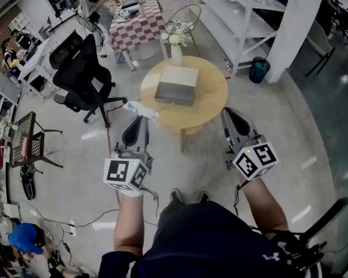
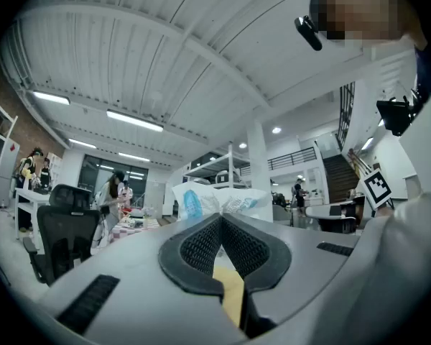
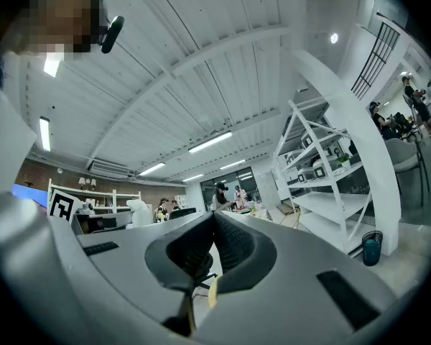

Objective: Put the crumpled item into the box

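Note:
A grey box [image 1: 177, 85] lies on a round wooden table [image 1: 211, 105] ahead of me. My left gripper [image 1: 140, 119] hovers at the table's near-left edge, shut on the crumpled item [image 1: 142, 110], a white wrapper with blue print. In the left gripper view the crumpled item [image 2: 217, 198] sticks out past the closed tips of the left gripper [image 2: 220, 218]. My right gripper [image 1: 229, 114] is level with the table's near-right edge; in the right gripper view the right gripper [image 3: 214, 218] has its jaws together with nothing between them.
A vase of white flowers [image 1: 176, 46] stands at the table's far edge. A black office chair [image 1: 84, 77] is to the left, a checkered table [image 1: 140, 23] and a wire chair [image 1: 186, 17] behind, white shelving [image 1: 235, 16], a column [image 1: 296, 28] and a blue bin [image 1: 258, 69] to the right.

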Demonstrator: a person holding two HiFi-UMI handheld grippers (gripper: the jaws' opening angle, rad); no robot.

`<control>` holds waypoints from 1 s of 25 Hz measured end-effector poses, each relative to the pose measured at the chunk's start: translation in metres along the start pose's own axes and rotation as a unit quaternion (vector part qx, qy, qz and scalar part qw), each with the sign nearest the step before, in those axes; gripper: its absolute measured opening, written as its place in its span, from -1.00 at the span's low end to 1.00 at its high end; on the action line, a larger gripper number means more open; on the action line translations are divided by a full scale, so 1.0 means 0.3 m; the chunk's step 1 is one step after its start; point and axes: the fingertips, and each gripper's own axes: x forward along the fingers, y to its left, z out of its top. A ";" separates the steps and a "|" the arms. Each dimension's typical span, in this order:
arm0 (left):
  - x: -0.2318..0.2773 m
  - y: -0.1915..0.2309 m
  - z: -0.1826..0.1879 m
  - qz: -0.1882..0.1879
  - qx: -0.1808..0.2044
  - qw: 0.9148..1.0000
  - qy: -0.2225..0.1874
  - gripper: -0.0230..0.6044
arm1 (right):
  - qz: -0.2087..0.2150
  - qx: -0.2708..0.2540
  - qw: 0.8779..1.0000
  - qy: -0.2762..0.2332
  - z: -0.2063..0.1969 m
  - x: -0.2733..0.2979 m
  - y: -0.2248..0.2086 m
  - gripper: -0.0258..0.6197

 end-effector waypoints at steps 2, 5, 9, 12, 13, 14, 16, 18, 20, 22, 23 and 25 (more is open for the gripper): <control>-0.001 -0.014 -0.003 0.000 0.001 1.000 0.001 -0.87 | -0.001 0.006 1.000 -0.002 -0.005 -0.013 -0.009 -0.92; 0.001 -0.035 -0.006 0.003 0.002 1.000 0.000 -0.87 | 0.004 0.005 1.000 -0.001 -0.004 -0.027 -0.020 -0.92; -0.001 -0.064 -0.005 0.009 0.002 1.000 0.001 -0.87 | 0.017 0.009 1.000 0.008 -0.010 -0.041 -0.038 -0.92; -0.001 -0.066 -0.022 0.011 0.001 1.000 0.006 -0.87 | 0.019 0.021 0.999 0.021 -0.038 -0.039 -0.051 -0.92; 0.002 -0.060 -0.031 0.012 0.000 1.000 0.008 -0.87 | 0.017 0.022 0.999 0.023 -0.046 -0.035 -0.054 -0.92; 0.007 -0.052 -0.040 0.013 -0.002 1.000 0.010 -0.87 | 0.016 0.022 0.999 0.024 -0.053 -0.029 -0.057 -0.92; 0.022 -0.034 -0.055 0.015 -0.004 1.000 0.014 -0.87 | 0.015 0.020 0.999 0.026 -0.062 -0.012 -0.065 -0.92; 0.045 -0.016 -0.067 0.016 -0.006 1.000 0.017 -0.87 | 0.014 0.015 0.999 0.027 -0.065 0.012 -0.076 -0.92; 0.073 0.005 -0.079 0.014 -0.008 1.000 0.019 -0.87 | 0.011 0.013 0.999 0.027 -0.069 0.038 -0.090 -0.92; 0.103 0.028 -0.088 0.010 -0.010 1.000 0.019 -0.87 | 0.004 0.015 0.999 0.028 -0.078 0.066 -0.106 -0.92; 0.118 0.042 -0.092 0.007 -0.010 1.000 0.019 -0.87 | 0.001 0.016 0.999 0.028 -0.084 0.081 -0.113 -0.92; 0.149 0.075 -0.100 0.002 -0.013 1.000 0.018 -0.87 | -0.006 0.019 0.999 0.029 -0.097 0.118 -0.125 -0.92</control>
